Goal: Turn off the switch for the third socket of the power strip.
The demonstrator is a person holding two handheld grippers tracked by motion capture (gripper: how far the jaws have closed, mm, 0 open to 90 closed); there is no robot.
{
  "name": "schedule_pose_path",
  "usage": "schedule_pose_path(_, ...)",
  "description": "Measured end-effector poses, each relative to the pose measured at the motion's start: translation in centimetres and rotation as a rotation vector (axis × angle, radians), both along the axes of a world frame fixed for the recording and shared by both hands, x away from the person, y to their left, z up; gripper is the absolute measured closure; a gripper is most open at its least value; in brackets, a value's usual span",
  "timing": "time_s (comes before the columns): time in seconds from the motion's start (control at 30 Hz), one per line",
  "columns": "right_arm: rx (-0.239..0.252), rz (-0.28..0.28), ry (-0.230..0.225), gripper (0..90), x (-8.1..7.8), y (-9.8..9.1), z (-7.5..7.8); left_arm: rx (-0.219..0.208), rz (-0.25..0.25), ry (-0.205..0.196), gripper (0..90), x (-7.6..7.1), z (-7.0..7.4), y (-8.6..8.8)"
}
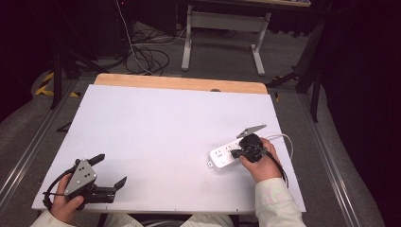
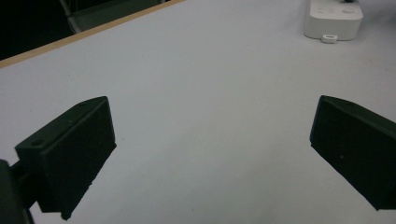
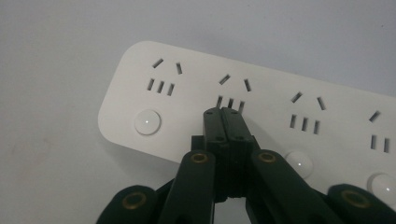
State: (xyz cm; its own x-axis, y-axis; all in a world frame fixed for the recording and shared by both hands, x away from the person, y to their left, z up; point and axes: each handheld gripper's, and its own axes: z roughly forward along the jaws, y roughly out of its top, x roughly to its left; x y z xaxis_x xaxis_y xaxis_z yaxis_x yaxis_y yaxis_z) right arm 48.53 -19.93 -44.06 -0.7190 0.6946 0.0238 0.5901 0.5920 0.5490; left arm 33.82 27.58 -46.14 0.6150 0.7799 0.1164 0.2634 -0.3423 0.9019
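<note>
Our right gripper [image 3: 223, 112] closed empty over glossy white strip [image 3: 280, 107], perhaps touching; left gripper [image 1: 109, 170] wide, empty.

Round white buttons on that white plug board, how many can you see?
3: one at the white plastic power strip's rounded end, two right of the shut right gripper. Its jaws may hide another.

Flat white rectangular tabletop [image 1: 161, 127] with a pale wooden strip along its far edge [image 1: 179, 83], white plastic power strip [image 1: 222, 157] lying flat near the right front corner, its white cable [image 1: 283, 138] curving over the surface behind it
</note>
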Motion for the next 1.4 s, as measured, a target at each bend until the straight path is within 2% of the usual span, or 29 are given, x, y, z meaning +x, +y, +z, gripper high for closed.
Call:
schedule_pose_path(0.13,0.000,-0.006,-0.001,90.0,-0.06,0.04,-0.01,0.000,-0.001,0.001,0.4,0.00,-0.01,0.00)
schedule_pose_path(0.4,-0.031,-0.018,-0.024,90.0,-0.41,0.46,0.00,0.002,-0.002,0.000,0.4,-0.01,0.00,-0.04)
schedule_pose_path(1.07,-0.020,-0.025,-0.017,90.0,-0.44,0.31,-0.19,0.008,-0.008,-0.003,0.5,-0.06,0.00,-0.15)
schedule_pose_path(1.23,-0.003,-0.022,-0.017,90.0,-0.40,0.12,-0.20,0.007,-0.011,-0.005,0.4,-0.10,0.01,-0.22)
schedule_pose_path(1.27,-0.006,-0.013,-0.020,90.0,-0.39,0.12,-0.17,0.006,-0.011,-0.003,0.4,-0.13,0.03,-0.23)
schedule_pose_path(1.3,0.007,-0.006,-0.048,90.0,-0.50,0.09,0.02,0.006,-0.013,-0.008,0.4,-0.11,0.06,-0.22)
schedule_pose_path(1.33,-0.020,-0.010,-0.052,90.0,-0.62,0.12,0.29,0.007,-0.011,-0.004,0.4,-0.12,0.04,-0.23)
schedule_pose_path(1.37,-0.026,-0.005,-0.078,90.0,-0.81,0.17,0.51,0.009,-0.008,-0.004,0.4,-0.09,0.03,-0.23)
schedule_pose_path(1.4,-0.026,-0.005,-0.078,90.0,-0.81,0.17,0.51,0.009,-0.008,-0.004,0.4,-0.09,0.03,-0.23)
